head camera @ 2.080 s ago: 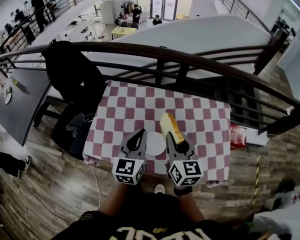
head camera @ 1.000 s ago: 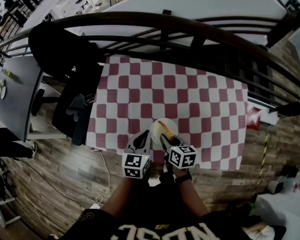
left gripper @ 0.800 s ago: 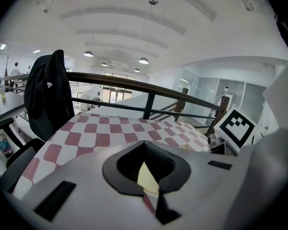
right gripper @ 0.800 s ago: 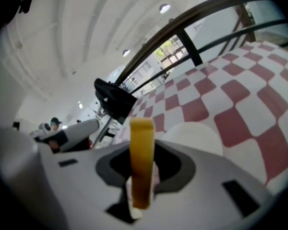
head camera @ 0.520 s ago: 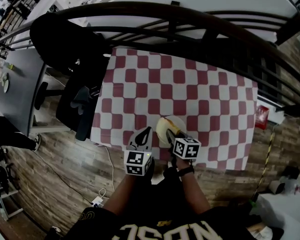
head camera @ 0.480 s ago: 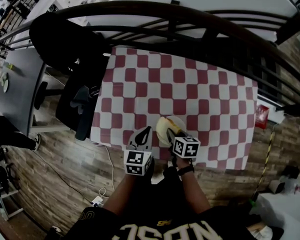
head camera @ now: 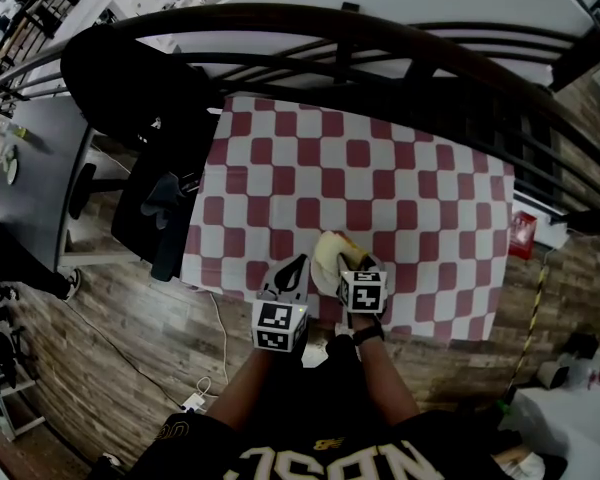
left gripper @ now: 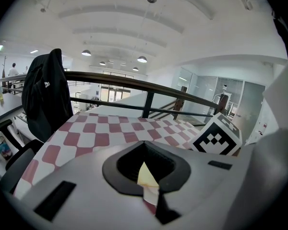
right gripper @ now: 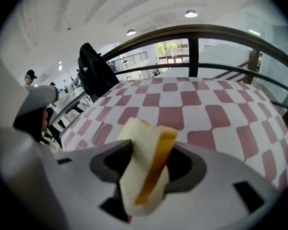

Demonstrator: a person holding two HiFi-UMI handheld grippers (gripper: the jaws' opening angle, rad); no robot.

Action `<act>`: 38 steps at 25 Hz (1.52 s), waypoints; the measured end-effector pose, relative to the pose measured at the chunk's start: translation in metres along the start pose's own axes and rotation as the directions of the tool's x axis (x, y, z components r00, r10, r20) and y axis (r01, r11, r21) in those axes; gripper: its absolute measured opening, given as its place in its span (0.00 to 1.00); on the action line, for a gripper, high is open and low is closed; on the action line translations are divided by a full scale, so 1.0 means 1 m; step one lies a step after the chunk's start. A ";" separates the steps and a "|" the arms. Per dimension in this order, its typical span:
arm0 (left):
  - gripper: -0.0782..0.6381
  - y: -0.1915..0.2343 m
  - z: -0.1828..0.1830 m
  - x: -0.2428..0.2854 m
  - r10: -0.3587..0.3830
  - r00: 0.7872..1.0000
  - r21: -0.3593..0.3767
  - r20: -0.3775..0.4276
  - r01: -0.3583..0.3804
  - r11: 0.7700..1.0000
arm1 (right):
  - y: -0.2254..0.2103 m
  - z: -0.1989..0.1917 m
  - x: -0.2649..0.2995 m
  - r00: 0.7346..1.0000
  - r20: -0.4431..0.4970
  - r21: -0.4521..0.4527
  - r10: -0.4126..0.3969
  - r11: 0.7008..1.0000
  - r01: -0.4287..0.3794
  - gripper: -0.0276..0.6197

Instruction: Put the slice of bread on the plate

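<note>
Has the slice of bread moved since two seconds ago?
Yes. Against the checkered tablecloth, the slice of bread has come down, leftward and closer to the cloth's near edge.

The slice of bread (head camera: pixel 329 251) is at the near edge of the table (head camera: pixel 380 168), railing (head camera: pixel 280 20) behind

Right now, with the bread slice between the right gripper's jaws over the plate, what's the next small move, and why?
Probably let the right gripper finish opening. Its jaws are opening, yet the pale, yellow-crusted bread slice stands on edge between them, over the round white plate on the red-and-white checked tablecloth; more room should let it drop flat.
</note>
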State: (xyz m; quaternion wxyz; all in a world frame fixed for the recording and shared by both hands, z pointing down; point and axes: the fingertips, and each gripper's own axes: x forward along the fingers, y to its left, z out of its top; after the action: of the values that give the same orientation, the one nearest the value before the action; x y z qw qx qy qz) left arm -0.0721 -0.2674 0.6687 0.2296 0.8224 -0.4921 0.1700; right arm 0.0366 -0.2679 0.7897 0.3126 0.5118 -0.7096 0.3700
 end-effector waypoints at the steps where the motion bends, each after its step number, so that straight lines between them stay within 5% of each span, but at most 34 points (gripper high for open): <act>1: 0.13 0.000 0.001 0.000 0.000 1.000 0.003 0.001 0.000 1.000 | -0.001 -0.001 0.000 1.000 -0.005 0.016 0.011 1.000 -0.011 0.36; 6: 0.13 -0.001 0.001 -0.002 0.000 1.000 0.006 0.003 0.000 1.000 | -0.012 -0.010 -0.004 0.999 -0.032 0.092 0.001 0.996 0.002 0.38; 13: 0.13 -0.004 0.003 -0.005 -0.003 1.000 0.012 0.006 0.003 1.000 | -0.044 -0.037 -0.008 0.981 -0.158 0.058 -0.115 0.990 0.125 0.67; 20: 0.13 -0.002 0.027 -0.003 0.003 0.998 0.003 0.061 -0.003 1.000 | -0.038 0.005 -0.042 0.994 0.057 0.006 -0.095 0.995 0.095 0.67; 24: 0.13 -0.006 0.056 -0.005 -0.004 0.994 0.001 0.113 0.004 1.000 | -0.021 0.056 -0.078 0.973 0.225 -0.042 -0.058 0.997 0.069 0.65; 30: 0.13 -0.021 0.117 -0.017 -0.028 0.975 0.024 0.222 0.023 0.999 | 0.008 0.130 -0.152 0.889 0.458 -0.100 -0.003 0.993 0.055 0.30; 38: 0.13 -0.050 0.194 -0.052 -0.087 0.918 0.103 0.387 0.051 0.993 | 0.041 0.196 -0.253 0.708 0.703 -0.145 0.072 0.988 0.044 0.08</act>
State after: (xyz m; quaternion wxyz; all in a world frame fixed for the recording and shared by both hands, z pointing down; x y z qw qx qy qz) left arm -0.0411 -0.3142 0.4697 0.0953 0.8662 -0.4902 0.0165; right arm 0.0551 -0.3003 0.4693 0.0527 0.5838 -0.8048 0.0936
